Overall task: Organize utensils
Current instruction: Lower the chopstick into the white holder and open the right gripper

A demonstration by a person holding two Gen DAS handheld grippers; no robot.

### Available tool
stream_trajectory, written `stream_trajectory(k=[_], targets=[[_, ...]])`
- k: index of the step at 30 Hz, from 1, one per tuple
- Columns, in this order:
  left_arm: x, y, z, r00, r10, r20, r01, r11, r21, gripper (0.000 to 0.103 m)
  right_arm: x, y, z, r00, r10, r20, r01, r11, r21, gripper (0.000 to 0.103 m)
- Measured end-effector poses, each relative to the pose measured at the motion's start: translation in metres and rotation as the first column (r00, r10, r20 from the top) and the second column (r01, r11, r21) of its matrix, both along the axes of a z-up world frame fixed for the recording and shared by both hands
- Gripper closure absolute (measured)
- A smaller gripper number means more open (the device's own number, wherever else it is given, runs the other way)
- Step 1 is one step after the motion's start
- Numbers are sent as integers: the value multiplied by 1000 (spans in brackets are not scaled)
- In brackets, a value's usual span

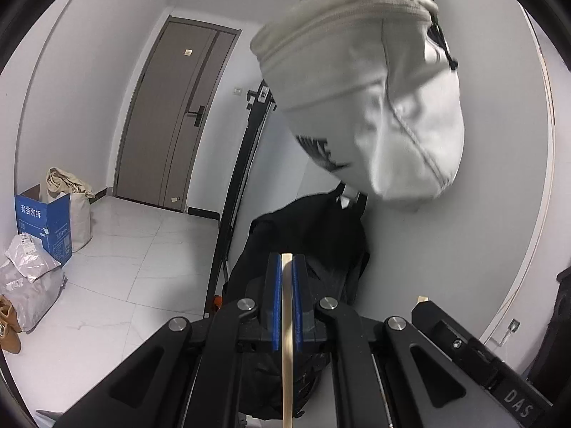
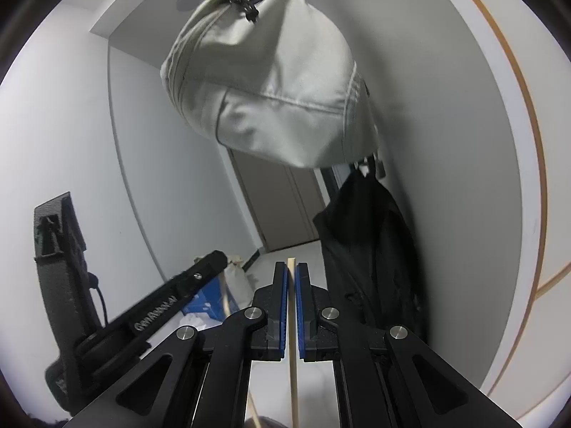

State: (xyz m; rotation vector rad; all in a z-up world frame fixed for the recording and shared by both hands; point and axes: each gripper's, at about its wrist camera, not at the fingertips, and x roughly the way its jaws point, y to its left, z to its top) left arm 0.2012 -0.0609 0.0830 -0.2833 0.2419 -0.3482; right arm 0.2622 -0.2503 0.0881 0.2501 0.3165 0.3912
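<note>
A pale-walled entry room with a grey door (image 1: 178,114) and white tiled floor (image 1: 117,285) is filling both wrist views. In the left view, the left gripper (image 1: 286,267) is clamping a slim wooden stick (image 1: 287,339) between its blue pads (image 1: 274,306), jaws nearly together; the stick is running from 6 o'clock at the frame's bottom up to just past the fingertips. In the right view, the right gripper (image 2: 292,274) is pinching a second stick (image 2: 292,339) the same way, its tip poking just above the pads at the frame's lower centre. At 8 o'clock of that view, the left gripper's black body is reaching in, with a stick visible under it. A beige canvas bag (image 1: 360,100) is hanging at 1 o'clock above the left gripper, and at 12 o'clock in the right view. Below it, a black coat (image 2: 371,249) is hanging against the wall, at 3 o'clock of the right gripper. Farther out, at 9 o'clock in the left view, a blue box (image 1: 46,224) is sitting on the floor beside grey parcels (image 1: 28,278).
</note>
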Motion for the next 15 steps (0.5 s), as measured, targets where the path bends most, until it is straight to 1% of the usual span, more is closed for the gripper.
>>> stream_trajectory(k=[3,5,10,14,15], targets=[[-4,-3,-6,1000,-6,17,6,1000,21,101,-3,-2,-8,1000,0,-5,0,1000,-5,99],[-8,-7,-9,999,-30,33,28,998,48,101,-6,-2,-11,1000,9,3,-9,1000,-8,99],[-21,-9,-8,996,-82,43,78,992,102,101,-14,4,-12,999,33,13,-32,998,-61,99],[-26,-1,-1,993,-117,5,116,988,99,101,-19,3,-12,998,55,-8,-55,996,-67,99],[-27,3,1,991,-133,-9,134,987,95,101,-19,3,-12,998,61,-18,-62,996,-62,98]])
